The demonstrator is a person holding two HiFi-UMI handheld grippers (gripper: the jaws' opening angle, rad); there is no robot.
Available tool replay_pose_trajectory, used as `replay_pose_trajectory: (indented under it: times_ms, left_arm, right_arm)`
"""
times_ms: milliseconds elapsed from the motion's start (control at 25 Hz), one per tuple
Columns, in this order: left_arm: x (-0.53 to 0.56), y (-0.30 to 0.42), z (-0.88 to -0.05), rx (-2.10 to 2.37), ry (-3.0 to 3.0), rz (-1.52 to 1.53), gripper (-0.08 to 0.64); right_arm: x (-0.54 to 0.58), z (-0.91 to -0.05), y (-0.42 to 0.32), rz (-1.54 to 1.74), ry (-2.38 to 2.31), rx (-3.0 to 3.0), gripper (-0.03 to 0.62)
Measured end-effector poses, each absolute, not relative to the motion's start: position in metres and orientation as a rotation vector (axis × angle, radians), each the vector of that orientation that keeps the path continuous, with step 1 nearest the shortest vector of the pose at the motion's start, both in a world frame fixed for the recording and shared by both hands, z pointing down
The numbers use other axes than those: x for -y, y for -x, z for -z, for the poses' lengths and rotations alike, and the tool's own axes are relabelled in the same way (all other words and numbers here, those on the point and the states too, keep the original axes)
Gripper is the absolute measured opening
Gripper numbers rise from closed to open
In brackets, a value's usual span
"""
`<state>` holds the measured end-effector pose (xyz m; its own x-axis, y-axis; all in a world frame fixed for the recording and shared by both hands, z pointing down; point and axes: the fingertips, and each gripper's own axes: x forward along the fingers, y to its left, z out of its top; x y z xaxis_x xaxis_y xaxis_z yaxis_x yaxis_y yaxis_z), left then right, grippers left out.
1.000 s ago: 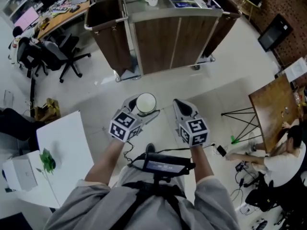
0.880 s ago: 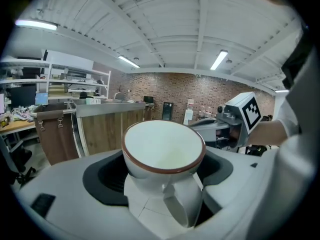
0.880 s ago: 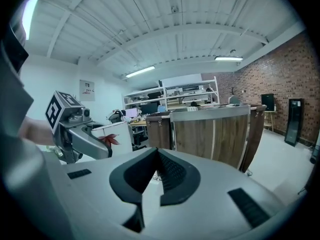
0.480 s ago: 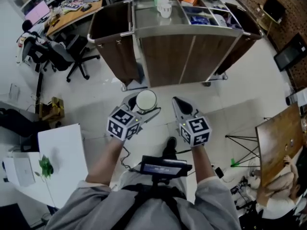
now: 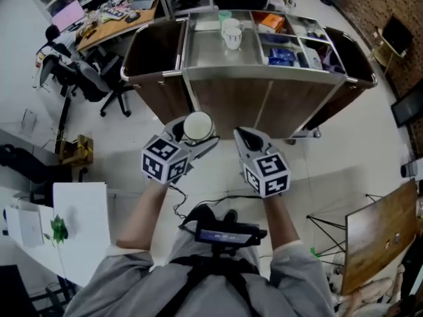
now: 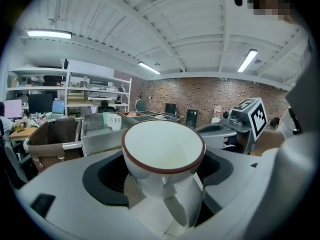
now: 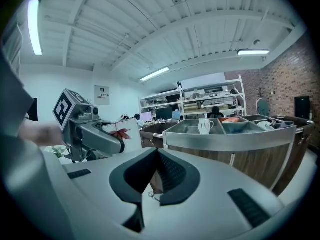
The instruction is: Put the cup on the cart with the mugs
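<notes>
Upright, cup (image 6: pixel 163 154) clamped between left tongs (image 5: pixel 195 135), cart (image 5: pixel 231 104) ahead

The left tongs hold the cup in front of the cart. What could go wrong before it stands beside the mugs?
1. The cup stands upright in the left tongs, held only by its sides; a jolt might let it slip.
2. The cart has a raised rim; a low approach could knock the cup against it.
3. Two mugs stand on the cart; setting down too close could bump them.

Mugs (image 5: pixel 231 34) stand on the cart (image 5: pixel 225 102), behind the cup (image 5: pixel 197 125).
</notes>
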<state>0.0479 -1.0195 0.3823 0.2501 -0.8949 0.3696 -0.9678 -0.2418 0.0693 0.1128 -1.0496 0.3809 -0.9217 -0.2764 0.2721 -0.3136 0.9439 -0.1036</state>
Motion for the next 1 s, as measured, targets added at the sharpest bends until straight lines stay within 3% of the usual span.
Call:
replay_pose_trajectory:
  times_ms: [1000]
  left_arm:
    - [1.275, 0.143, -0.314, 1.780, -2.270, -0.328, 0.400]
  right_arm:
    - [1.242, -0.325, 0.080, -0.125, -0.374, 2.822, 0.008]
